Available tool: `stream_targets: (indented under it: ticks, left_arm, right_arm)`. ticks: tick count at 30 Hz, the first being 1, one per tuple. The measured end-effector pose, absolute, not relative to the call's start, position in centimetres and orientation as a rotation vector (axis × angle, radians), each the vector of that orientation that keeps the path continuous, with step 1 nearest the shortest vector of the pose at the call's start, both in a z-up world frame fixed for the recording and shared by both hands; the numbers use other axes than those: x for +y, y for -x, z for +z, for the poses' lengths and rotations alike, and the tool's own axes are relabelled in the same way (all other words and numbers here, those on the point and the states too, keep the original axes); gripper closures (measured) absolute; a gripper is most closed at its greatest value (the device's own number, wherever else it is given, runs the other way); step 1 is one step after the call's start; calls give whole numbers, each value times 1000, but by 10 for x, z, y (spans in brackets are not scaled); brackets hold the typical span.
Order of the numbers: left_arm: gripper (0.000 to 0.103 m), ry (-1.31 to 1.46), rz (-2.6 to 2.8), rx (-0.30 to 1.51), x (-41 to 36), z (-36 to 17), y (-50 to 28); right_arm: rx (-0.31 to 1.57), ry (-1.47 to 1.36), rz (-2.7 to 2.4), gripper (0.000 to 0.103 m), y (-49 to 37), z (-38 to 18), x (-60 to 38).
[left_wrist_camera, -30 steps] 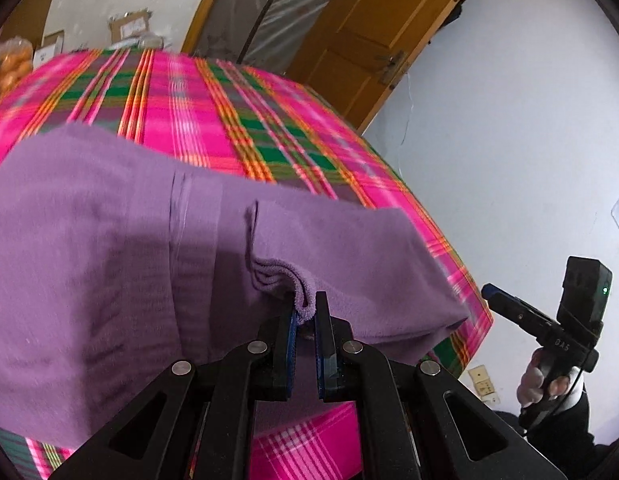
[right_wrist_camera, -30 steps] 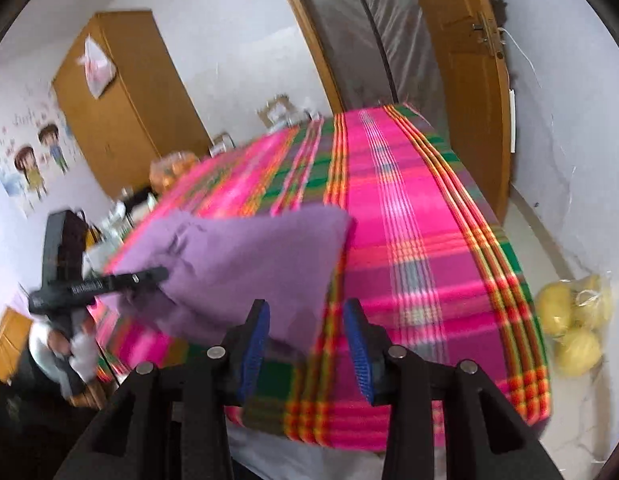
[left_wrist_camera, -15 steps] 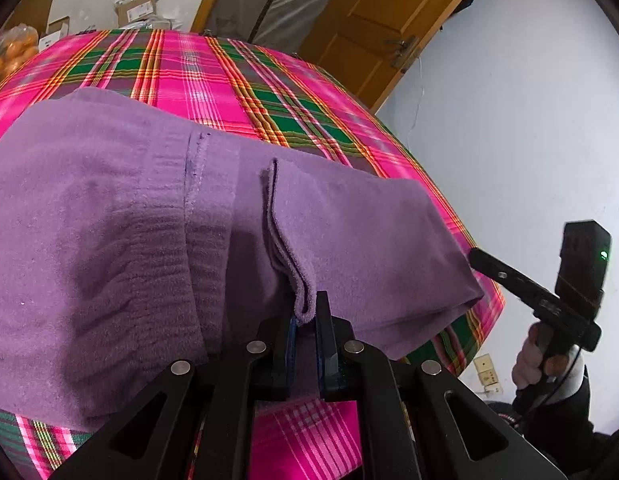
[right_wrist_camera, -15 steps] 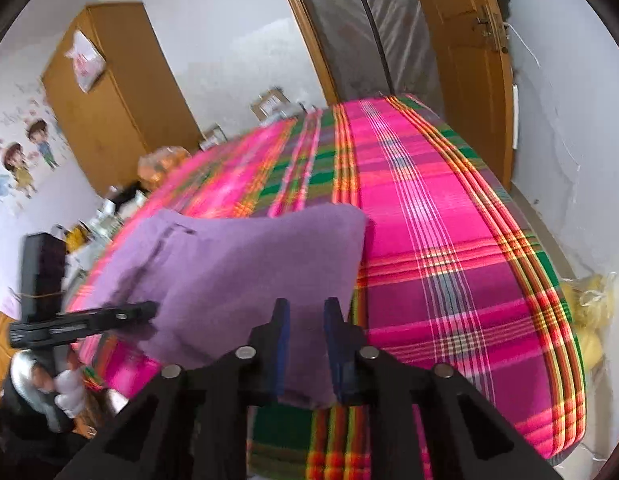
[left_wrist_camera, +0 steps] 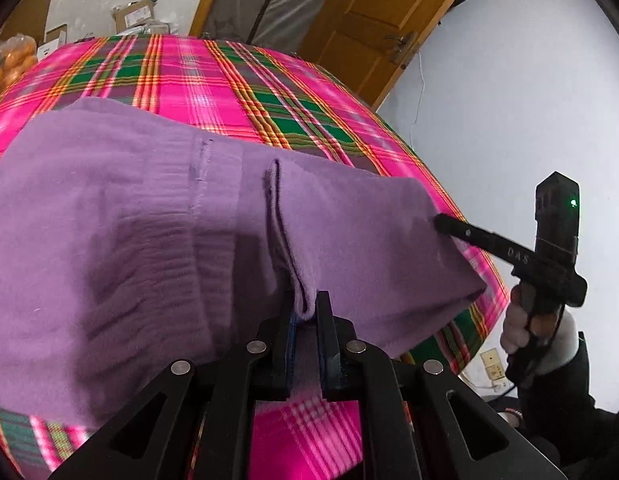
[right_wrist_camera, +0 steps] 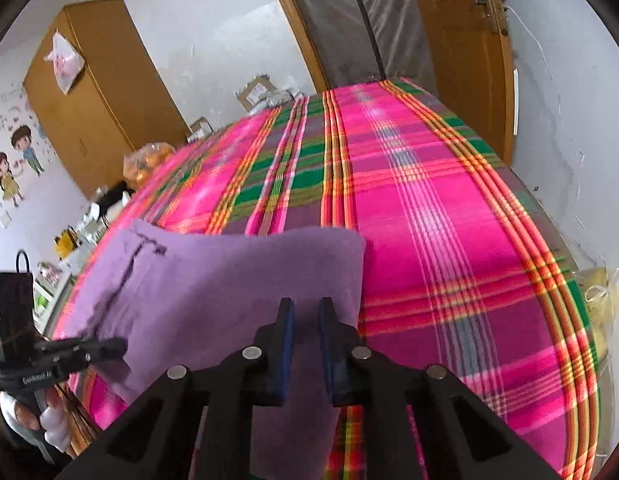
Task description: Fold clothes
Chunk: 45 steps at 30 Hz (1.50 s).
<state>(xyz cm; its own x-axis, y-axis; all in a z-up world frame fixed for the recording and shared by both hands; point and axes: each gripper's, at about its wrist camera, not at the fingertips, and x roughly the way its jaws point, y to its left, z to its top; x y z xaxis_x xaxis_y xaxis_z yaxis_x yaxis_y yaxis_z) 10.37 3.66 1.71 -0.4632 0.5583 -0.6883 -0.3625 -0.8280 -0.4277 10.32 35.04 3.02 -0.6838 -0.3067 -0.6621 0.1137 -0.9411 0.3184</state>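
A purple garment (left_wrist_camera: 141,232) lies spread on the pink plaid bed cover (left_wrist_camera: 213,92). In the left wrist view my left gripper (left_wrist_camera: 305,310) is shut on a folded hem of it at the near edge. My right gripper (left_wrist_camera: 440,222) reaches in from the right and meets the garment's right side. The right wrist view shows the right gripper (right_wrist_camera: 306,316) with its jaws closing, purple garment (right_wrist_camera: 229,280) pinched between the pads. At the lower left of that view is the left gripper (right_wrist_camera: 119,346), held by a gloved hand (right_wrist_camera: 53,424).
The bed cover (right_wrist_camera: 429,220) stretches far beyond the garment. A wooden door (left_wrist_camera: 373,12) and a plastic-draped doorway stand behind. A wardrobe (right_wrist_camera: 97,92), a bag of oranges (left_wrist_camera: 9,64) and cardboard boxes (left_wrist_camera: 137,20) line the far side. Bagged yellow fruit (right_wrist_camera: 597,292) sits at the right.
My right gripper came forward onto the garment's near right edge and its jaws narrowed from wide apart to close around the cloth. The left gripper kept its hold on the hem.
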Motion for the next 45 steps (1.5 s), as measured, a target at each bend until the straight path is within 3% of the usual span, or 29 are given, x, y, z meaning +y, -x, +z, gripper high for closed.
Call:
stream_targets:
  ticks: [10, 13, 16, 21, 29, 31, 34, 38, 45]
  left_arm:
    - [96, 1035, 2332, -345, 29, 57, -103]
    - [96, 1059, 2312, -285, 54, 43, -87]
    - [97, 1151, 2313, -262, 62, 18, -74]
    - [96, 1161, 2314, -260, 61, 17, -72]
    - [96, 1142, 2363, -243, 71, 25, -41]
    - [96, 1170, 2365, -254, 74, 20, -30]
    - [96, 1162, 2364, -263, 75, 17, -26]
    - [96, 1140, 2361, -282, 73, 15, -30]
    - [96, 1097, 2373, -277, 68, 14, -43]
  right_arm:
    - [-419, -1084, -2669, 90, -79, 36, 348]
    - [-459, -1128, -2657, 90, -67, 26, 348]
    - [-548, -1147, -2655, 100, -63, 18, 360]
    - [-606, -1108, -2690, 95, -70, 22, 374]
    - [-561, -1117, -2662, 95, -54, 20, 363]
    - [-625, -1148, -2642, 101, -48, 11, 370]
    - [-670, -1128, -2641, 99, -54, 12, 380]
    - [-600, -956, -2648, 96, -92, 24, 379]
    - [-271, -880, -2695, 94, -157, 4, 349]
